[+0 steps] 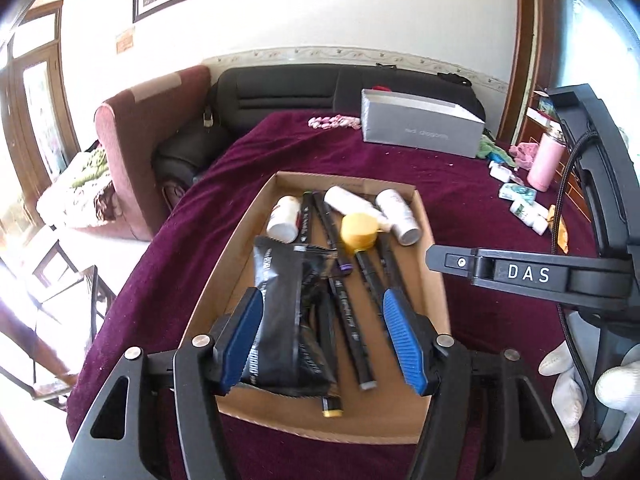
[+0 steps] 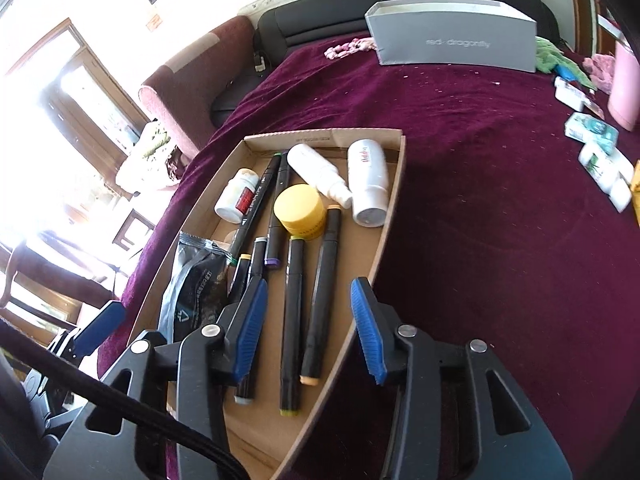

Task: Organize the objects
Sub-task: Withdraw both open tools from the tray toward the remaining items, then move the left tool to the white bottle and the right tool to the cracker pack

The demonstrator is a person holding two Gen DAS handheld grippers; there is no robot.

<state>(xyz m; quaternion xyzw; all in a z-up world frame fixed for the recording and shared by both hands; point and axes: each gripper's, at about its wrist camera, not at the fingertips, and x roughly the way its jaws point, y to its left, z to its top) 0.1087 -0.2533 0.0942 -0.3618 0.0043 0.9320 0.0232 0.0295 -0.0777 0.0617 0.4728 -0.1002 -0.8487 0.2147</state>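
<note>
A shallow cardboard tray (image 1: 432, 248) (image 2: 384, 220) lies on the maroon cloth. It holds several black markers (image 1: 348, 312) (image 2: 320, 300), a black foil pouch (image 1: 280, 300) (image 2: 196, 288), a yellow-lidded jar (image 1: 359, 232) (image 2: 300, 210), two white bottles (image 1: 398, 214) (image 2: 368, 184) and a small pill bottle (image 1: 284, 218) (image 2: 236, 196). My left gripper (image 1: 320, 308) hovers open over the pouch and markers, its blue pads touching nothing. My right gripper (image 2: 309, 292) is open above the markers near the tray's right wall, and its body (image 1: 520, 272) shows in the left wrist view.
A grey box (image 1: 420, 128) (image 2: 456, 40) stands at the back of the table. A pink bottle (image 1: 544, 160) and small boxes and bottles (image 1: 524, 204) (image 2: 600, 152) crowd the right side. A maroon armchair (image 1: 136, 152) sits left. A gloved hand (image 1: 568, 380) shows lower right.
</note>
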